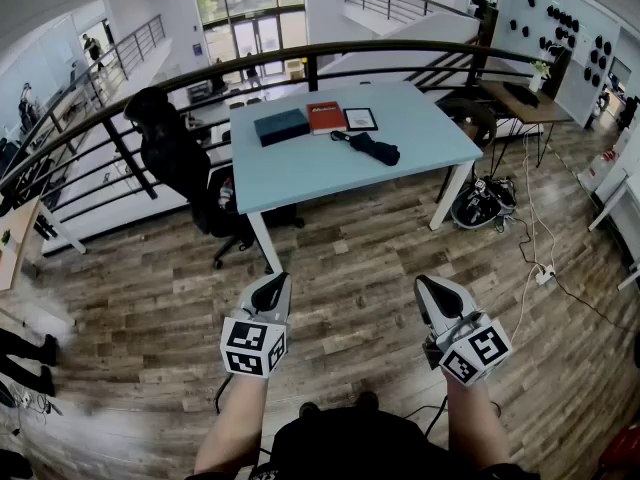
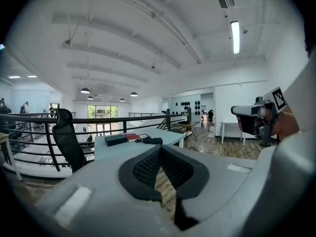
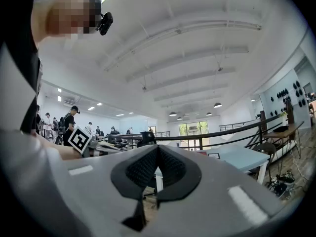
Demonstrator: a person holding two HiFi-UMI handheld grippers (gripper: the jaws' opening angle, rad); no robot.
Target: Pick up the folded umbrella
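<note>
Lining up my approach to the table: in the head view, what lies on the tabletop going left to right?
dark box → red book → folded umbrella. The small frame sits just beyond the umbrella, so it is left unplaced.

The table [image 1: 320, 173] stands at 12 o'clock from the left gripper [image 1: 270, 282] and right gripper [image 1: 428, 284], well apart from both, with a railing [image 1: 400, 44] behind it. Along the table's far edge lie 3 things, left to right: box [image 1: 281, 125], book [image 1: 325, 117], frame [image 1: 360, 119]. The folded umbrella [image 1: 372, 148] lies near the frame, at its 5 o'clock. A chair [image 1: 170, 153] stands at the table's 9 o'clock and a desk [image 1: 520, 98] at its 2 o'clock.
</note>
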